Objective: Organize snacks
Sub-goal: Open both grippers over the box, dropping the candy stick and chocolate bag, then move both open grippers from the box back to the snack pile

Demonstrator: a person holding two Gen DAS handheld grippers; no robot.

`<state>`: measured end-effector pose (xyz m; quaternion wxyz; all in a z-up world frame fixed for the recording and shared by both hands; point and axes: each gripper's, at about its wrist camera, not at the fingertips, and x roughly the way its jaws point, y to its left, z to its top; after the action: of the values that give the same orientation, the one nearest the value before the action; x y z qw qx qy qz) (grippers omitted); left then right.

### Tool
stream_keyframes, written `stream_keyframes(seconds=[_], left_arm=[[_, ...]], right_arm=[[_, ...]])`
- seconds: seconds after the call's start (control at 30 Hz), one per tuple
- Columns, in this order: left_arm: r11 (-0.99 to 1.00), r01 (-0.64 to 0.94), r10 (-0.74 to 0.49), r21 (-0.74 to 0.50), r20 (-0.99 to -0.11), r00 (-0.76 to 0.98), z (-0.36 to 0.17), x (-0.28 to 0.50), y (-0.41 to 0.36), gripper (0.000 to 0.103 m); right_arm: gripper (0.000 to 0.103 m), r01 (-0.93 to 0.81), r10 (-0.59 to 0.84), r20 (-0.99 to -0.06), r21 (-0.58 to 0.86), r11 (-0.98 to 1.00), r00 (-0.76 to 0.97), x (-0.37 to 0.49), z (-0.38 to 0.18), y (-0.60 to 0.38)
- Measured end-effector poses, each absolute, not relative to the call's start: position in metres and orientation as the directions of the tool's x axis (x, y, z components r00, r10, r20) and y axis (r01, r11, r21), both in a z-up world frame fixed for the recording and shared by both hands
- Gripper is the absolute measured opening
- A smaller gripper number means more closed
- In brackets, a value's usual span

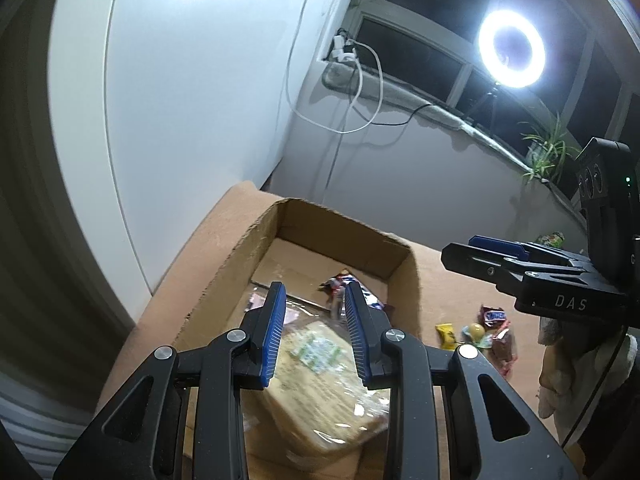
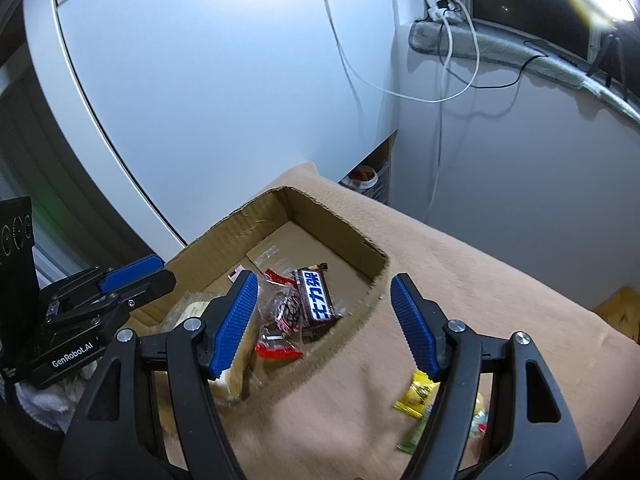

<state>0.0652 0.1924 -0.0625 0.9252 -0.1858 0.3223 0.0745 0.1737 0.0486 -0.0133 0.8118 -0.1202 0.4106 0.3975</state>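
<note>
An open cardboard box sits on a tan cloth. Inside lie a wrapped bread pack, a brown Snickers bar and a clear packet with red ends. My left gripper hangs over the bread pack, jaws apart and holding nothing. My right gripper is open wide and empty above the box's near right wall; it also shows in the left wrist view. Loose snacks lie on the cloth right of the box: a yellow candy, a Snickers and others.
The tan cloth covers the table. A white wall and cabinet stand behind the box. Cables hang from a socket. A ring light and a plant stand on the window sill.
</note>
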Motion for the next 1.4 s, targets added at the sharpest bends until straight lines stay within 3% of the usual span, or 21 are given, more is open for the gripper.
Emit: stream_keyframes(seconds=[0.63,0.97,1.4], left_arm=[[0.946,-0.069,-0.13,-0.315,-0.567,0.813,-0.042,0.062,0.106,0.029],[0.94,-0.003,-0.219,-0.34,-0.611,0.761,-0.072,0.084,0.058,0.029],[0.947,0.026,-0.256,-0.32,-0.705,0.661,-0.13,0.116,0.015,0.029]], right_arm=[[0.072,-0.606,0.467,-0.741,0.102,0.789,0.483,0.171,0.005,-0.114],[0.072,-0.508,0.395,-0.783,0.118,0.853,0.481,0.185,-0.03,-0.189],[0.072,-0.593,0.393,-0.825,0.09,0.8,0.406,0.172,-0.079,-0.163]])
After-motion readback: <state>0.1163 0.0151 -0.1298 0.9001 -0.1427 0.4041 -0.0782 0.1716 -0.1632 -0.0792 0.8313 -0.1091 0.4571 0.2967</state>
